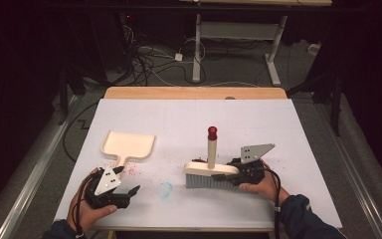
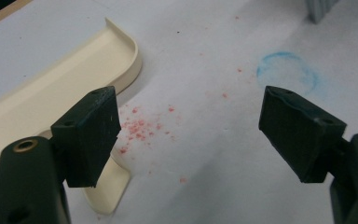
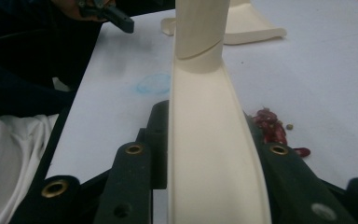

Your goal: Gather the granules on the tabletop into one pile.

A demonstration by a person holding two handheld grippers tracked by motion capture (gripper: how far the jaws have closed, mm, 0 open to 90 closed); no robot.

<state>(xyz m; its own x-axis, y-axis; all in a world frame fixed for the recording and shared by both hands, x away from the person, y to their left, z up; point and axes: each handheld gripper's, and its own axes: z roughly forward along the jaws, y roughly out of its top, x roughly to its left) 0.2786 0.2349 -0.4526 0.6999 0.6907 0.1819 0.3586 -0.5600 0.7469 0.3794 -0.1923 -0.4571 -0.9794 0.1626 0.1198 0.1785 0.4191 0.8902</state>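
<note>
A cream dustpan (image 1: 128,145) lies flat on the white table, its short handle (image 2: 108,186) pointing toward me. My left gripper (image 1: 128,180) stands open just off that handle's end, nothing between its jaws (image 2: 191,121). A brush (image 1: 210,173) with a cream head and grey bristles stands bristles-down, its handle with a red tip (image 1: 212,132) upright. My right gripper (image 1: 227,174) is shut on the right end of the brush head (image 3: 209,154). Fine red crumbs (image 2: 140,127) lie beside the dustpan, and red beans (image 3: 271,125) sit next to the brush.
A faint blue ring (image 1: 165,189) is marked on the table (image 1: 278,129) between the grippers. A wooden edge (image 1: 194,92) runs along the table's far side. Beyond it are table legs and cables (image 1: 149,59) on the floor.
</note>
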